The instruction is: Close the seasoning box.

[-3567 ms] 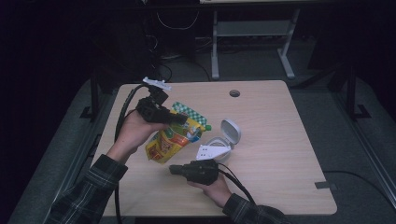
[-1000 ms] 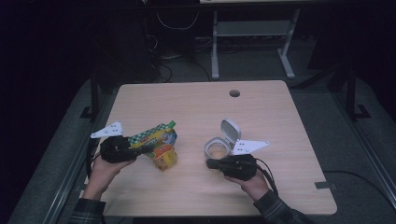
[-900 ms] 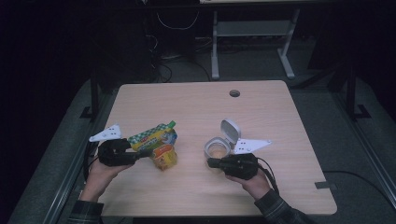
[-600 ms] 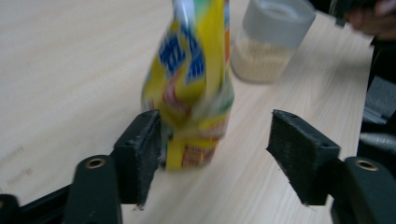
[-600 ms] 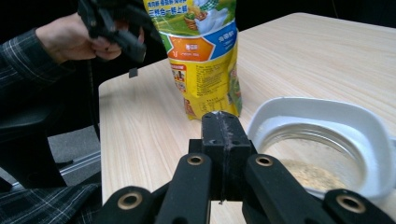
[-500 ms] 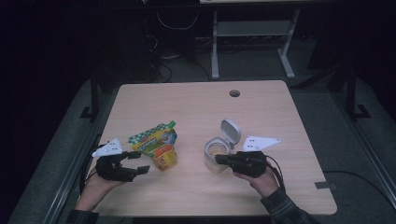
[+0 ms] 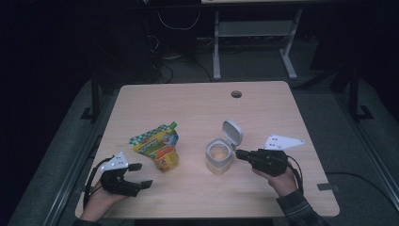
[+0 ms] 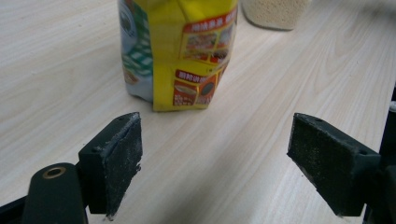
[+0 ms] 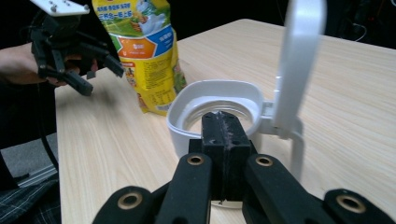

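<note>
Grippers sit at opposite ends of the wooden table (image 7: 197, 106) near its front edge, with the two items between them. At the far left, the left gripper (image 7: 140, 175) rests low by the front left corner, held in the person's left hand (image 7: 101, 200). Its jaws have just been opening and now stand wide apart with nothing between them; in the left gripper view only bare tabletop lies between the two black pads (image 8: 116, 161). Just beyond those jaws, close but not touching, stands the yellow and green snack pouch (image 7: 157, 147), leaning a little, its printed base on the wood. To the right of the pouch, clearly apart from it, is the white flip-top container (image 7: 219, 156), its hinged lid (image 7: 232, 132) raised upright and pale granular contents visible inside. Further right, the right gripper (image 7: 239, 154) points at the container's side, its tip just beside the wall; contact cannot be judged. Its jaws are pressed fully together, holding nothing, as the right gripper view shows with the container rim (image 9: 219, 88) right ahead.
</note>
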The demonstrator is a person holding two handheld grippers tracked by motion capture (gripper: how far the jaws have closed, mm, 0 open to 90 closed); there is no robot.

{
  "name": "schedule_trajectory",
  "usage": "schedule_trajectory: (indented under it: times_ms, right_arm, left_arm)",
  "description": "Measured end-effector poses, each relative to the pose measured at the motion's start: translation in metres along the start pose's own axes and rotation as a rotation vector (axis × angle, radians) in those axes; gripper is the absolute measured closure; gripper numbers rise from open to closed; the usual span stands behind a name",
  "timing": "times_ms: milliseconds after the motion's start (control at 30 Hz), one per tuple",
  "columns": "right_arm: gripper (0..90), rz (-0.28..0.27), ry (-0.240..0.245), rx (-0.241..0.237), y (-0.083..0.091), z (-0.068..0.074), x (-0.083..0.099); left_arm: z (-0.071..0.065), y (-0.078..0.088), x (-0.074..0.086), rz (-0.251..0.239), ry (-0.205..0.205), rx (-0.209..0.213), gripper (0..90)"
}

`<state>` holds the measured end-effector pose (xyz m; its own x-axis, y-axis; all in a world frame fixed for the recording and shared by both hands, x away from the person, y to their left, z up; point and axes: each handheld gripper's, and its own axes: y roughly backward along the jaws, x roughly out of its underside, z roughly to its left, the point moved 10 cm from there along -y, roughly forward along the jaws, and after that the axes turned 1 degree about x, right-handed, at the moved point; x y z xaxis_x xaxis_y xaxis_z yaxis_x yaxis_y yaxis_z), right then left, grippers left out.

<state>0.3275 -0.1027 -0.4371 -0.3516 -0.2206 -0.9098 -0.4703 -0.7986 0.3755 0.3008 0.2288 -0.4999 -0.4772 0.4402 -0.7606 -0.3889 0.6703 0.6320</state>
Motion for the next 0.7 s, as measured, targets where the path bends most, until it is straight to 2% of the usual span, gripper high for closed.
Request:
schedule_trajectory:
  times_ms: [100, 267, 500, 700]
  right_arm:
    - [90.0, -0.009, 0.004, 0.024, 0.006, -0.009, -0.001]
    - [90.0, -0.014, -0.019, 0.059, 0.013, -0.024, 0.0]
    - [90.0, -0.007, -0.038, 0.08, 0.009, -0.042, 0.002]
    - [89.9, -0.011, -0.049, 0.076, 0.0, -0.05, -0.003]
  left_arm:
    - [0.0, -0.001, 0.0, -0.001, -0.004, 0.0, 17.6]
    - [0.002, -0.005, 0.003, 0.002, 0.002, 0.002, 17.6]
    - [0.002, -0.008, 0.005, 0.014, -0.007, 0.0, 17.6]
    - [0.003, -0.01, 0.006, 0.022, -0.013, 0.001, 17.6]
